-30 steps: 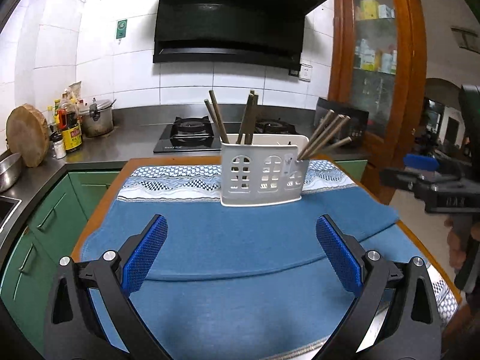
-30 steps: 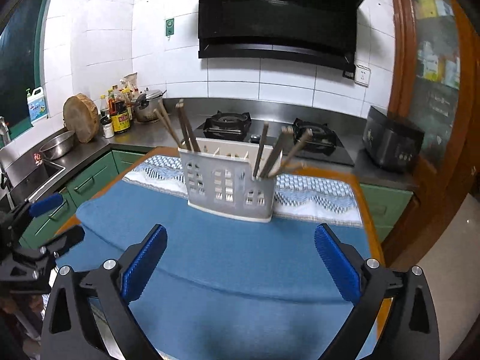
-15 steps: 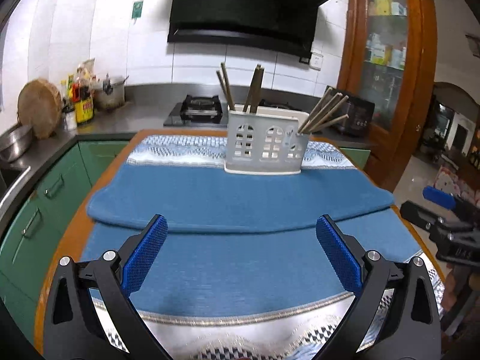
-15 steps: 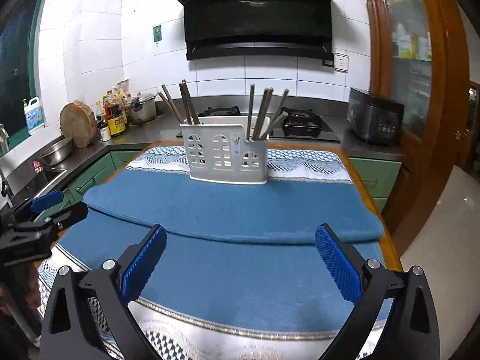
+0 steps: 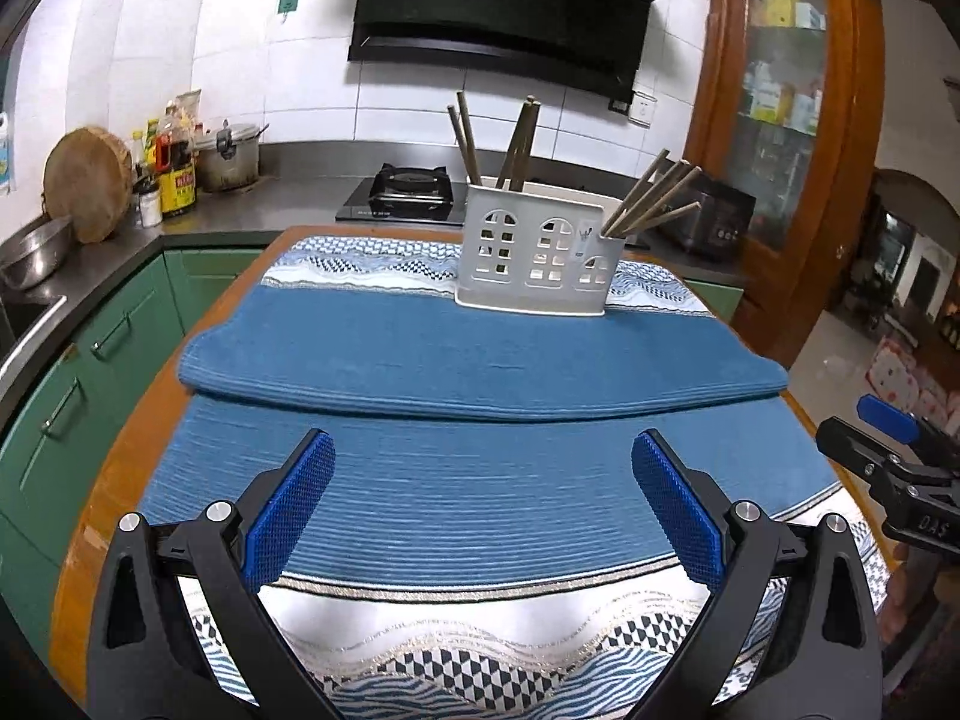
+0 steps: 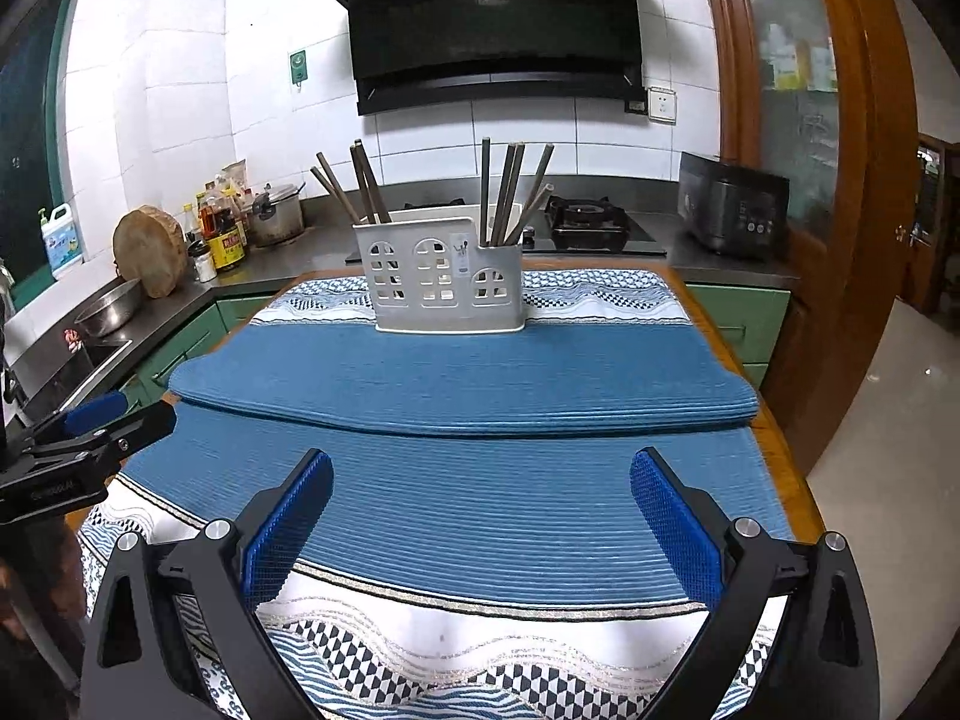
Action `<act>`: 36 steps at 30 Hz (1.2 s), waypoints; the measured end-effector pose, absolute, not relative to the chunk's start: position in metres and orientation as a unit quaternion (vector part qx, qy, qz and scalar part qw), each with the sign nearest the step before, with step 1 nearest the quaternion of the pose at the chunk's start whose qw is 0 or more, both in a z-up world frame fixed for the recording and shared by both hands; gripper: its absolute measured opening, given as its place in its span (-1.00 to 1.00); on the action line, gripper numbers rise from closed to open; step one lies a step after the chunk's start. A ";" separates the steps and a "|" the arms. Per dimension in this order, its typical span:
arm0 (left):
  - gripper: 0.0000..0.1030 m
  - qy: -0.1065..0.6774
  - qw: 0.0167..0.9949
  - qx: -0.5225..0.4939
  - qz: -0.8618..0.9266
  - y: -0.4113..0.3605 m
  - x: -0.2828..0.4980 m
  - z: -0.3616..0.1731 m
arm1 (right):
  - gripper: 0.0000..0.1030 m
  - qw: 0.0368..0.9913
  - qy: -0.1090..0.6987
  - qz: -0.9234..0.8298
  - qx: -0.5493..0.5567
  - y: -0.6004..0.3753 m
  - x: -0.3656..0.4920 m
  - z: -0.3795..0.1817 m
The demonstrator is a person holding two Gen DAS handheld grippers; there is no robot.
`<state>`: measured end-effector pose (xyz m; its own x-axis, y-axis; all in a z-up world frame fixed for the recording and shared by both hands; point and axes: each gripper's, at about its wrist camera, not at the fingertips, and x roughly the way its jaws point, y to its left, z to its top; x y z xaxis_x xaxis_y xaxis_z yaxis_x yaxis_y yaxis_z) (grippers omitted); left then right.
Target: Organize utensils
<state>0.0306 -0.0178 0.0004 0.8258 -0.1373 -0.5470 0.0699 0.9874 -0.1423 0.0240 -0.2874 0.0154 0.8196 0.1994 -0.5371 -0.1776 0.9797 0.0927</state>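
A white plastic utensil holder (image 5: pixel 534 258) with window cut-outs stands at the far end of the table on a blue mat (image 5: pixel 480 360); it also shows in the right wrist view (image 6: pixel 444 282). Several brown chopsticks (image 5: pixel 651 195) stand in its compartments, some at the left (image 6: pixel 360 186), some at the right (image 6: pixel 510 192). My left gripper (image 5: pixel 483 480) is open and empty over the near part of the mat. My right gripper (image 6: pixel 480 492) is open and empty, beside the left one, which shows at the left edge (image 6: pixel 90 438).
The wooden table edge (image 5: pixel 102 480) borders the mat. Behind are a steel counter with a stove (image 5: pixel 408 192), bottles (image 5: pixel 177 180), a pot (image 5: pixel 231 156), a cutting board (image 5: pixel 90 180), a bowl (image 6: pixel 111 306) and a rice cooker (image 6: pixel 732 204). A wooden cabinet (image 5: pixel 780 120) stands right.
Both grippers have pulled back from the holder toward the near table edge; the holder looks smaller and farther. Both stay open and empty.
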 end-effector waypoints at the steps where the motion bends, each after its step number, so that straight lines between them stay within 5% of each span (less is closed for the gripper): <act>1: 0.91 0.291 0.953 -0.059 -0.054 -0.017 0.031 0.000 | 0.86 0.954 0.282 0.097 0.018 -0.287 0.024 0.016; 36: 0.91 0.295 0.952 -0.059 -0.051 -0.018 0.026 -0.002 | 0.86 0.955 0.278 0.104 0.019 -0.288 0.020 0.016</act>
